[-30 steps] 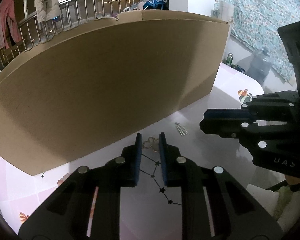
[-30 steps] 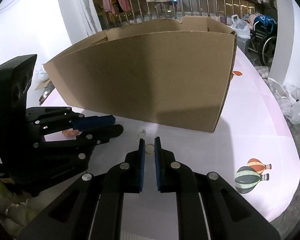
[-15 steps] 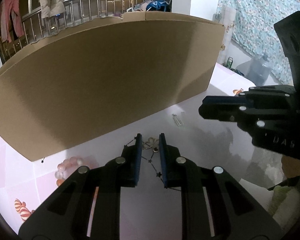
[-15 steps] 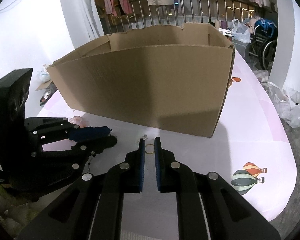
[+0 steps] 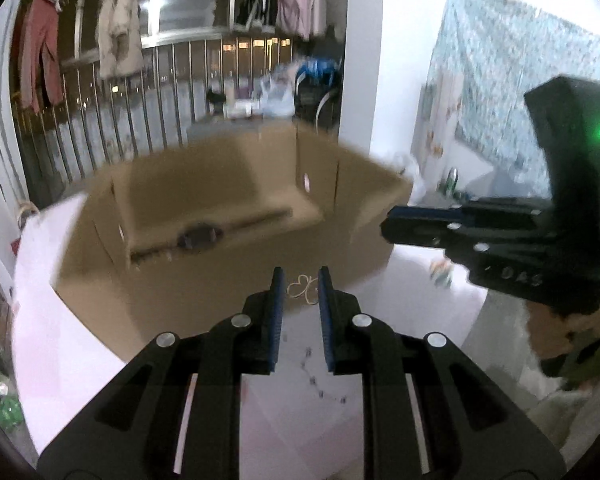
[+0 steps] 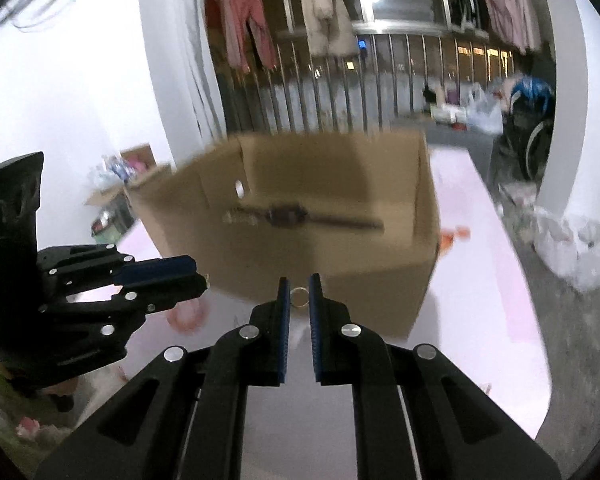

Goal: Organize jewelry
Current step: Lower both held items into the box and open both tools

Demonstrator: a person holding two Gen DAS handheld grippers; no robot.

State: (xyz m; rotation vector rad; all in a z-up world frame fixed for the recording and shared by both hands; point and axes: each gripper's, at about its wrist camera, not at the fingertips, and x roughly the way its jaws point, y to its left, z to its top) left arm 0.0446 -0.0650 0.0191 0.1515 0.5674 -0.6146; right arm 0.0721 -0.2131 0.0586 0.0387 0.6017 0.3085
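My left gripper [image 5: 299, 282] is shut on a thin necklace with a gold butterfly charm [image 5: 301, 289]; its chain with small dark stars [image 5: 312, 380] hangs down under the fingers. My right gripper [image 6: 299, 290] is shut on a small gold ring [image 6: 299, 296]. Both are raised level with the near rim of an open cardboard box [image 5: 228, 216], which also shows in the right wrist view [image 6: 320, 216]. A dark piece of jewelry [image 5: 198, 237] lies on the box floor, also visible from the right [image 6: 284, 216]. Each gripper shows in the other's view: the right one [image 5: 392, 224], the left one [image 6: 196, 276].
The box stands on a white and pink table [image 6: 480, 300]. A pink bead bracelet [image 6: 188, 316] lies on the table left of the box, blurred. Railings and hanging clothes [image 5: 116, 36] are behind. White bags [image 6: 568, 240] lie at the right.
Both grippers have risen from table level to the box rim, carrying the necklace and the ring. The inside of the box has come into view.
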